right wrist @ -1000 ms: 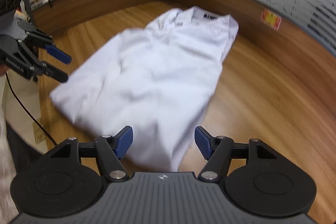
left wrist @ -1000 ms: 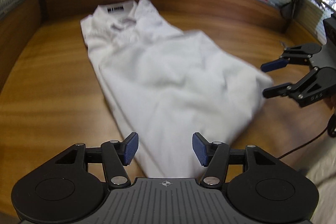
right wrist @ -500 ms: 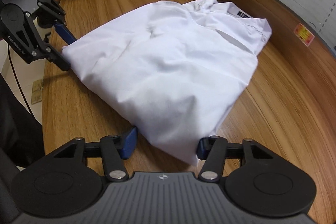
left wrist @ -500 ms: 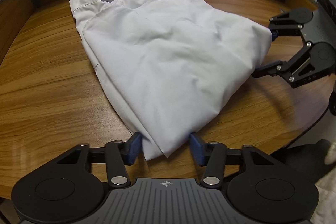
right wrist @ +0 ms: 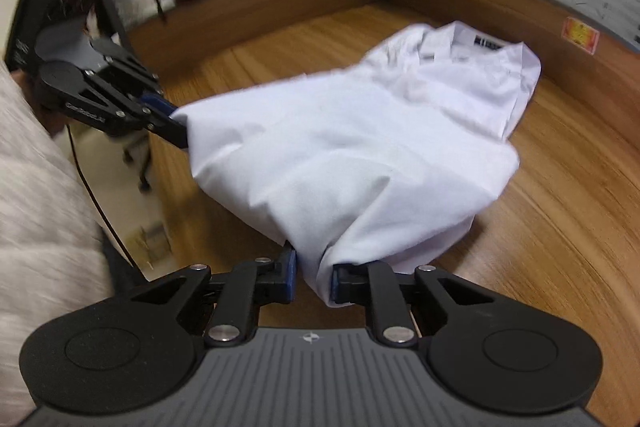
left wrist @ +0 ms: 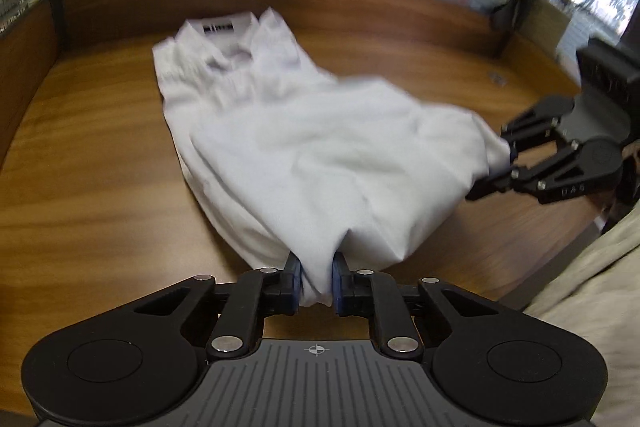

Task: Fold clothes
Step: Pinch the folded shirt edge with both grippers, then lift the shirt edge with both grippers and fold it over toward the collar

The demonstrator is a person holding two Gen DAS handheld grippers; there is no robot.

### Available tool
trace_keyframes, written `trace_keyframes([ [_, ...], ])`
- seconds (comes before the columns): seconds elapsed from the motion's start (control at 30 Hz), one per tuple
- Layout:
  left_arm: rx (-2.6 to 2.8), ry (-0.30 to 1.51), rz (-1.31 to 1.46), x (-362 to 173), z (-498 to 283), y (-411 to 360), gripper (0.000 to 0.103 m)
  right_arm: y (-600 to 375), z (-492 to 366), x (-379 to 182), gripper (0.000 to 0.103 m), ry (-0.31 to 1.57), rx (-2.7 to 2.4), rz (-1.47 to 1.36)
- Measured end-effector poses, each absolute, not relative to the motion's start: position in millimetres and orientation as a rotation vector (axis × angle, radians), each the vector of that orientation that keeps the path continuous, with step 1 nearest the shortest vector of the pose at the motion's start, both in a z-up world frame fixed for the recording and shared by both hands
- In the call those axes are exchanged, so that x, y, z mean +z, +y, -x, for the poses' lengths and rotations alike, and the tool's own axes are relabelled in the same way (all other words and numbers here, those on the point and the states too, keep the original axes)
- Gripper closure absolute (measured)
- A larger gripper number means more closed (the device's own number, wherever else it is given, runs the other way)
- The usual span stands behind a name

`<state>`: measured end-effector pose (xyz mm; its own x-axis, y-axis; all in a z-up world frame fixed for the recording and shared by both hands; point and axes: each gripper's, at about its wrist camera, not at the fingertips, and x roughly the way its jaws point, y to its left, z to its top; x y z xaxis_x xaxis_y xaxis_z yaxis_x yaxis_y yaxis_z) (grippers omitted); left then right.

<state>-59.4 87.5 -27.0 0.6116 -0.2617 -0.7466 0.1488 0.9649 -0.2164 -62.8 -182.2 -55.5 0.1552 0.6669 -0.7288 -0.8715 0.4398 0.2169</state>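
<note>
White shirt (left wrist: 320, 163) lies mid-frame on the wooden table (left wrist: 80, 195), collar toward the top of the frame, near hem corners lifted. Left gripper (left wrist: 316, 283), bottom centre of its own view, jaws closing, clamped on one bunched hem corner. Right gripper (right wrist: 312, 279), likewise bottom centre, jaws closing, clamped on the other corner.
</note>
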Motion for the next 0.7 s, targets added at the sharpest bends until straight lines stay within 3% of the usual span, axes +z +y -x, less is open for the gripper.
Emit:
trace_keyframes([
  [0.37, -0.258, 0.659, 0.201, 49.6, 0.3, 153.4, 0.089, -159.4, -0.9, 20.5, 0.086, 0.773, 0.933, 0.012],
  [0.7, -0.17, 0.575, 0.264, 52.9, -123.8, 188.0, 0.089, -139.4, -128.9, 33.6, 0.088, 0.712, 0.754, -0.173],
])
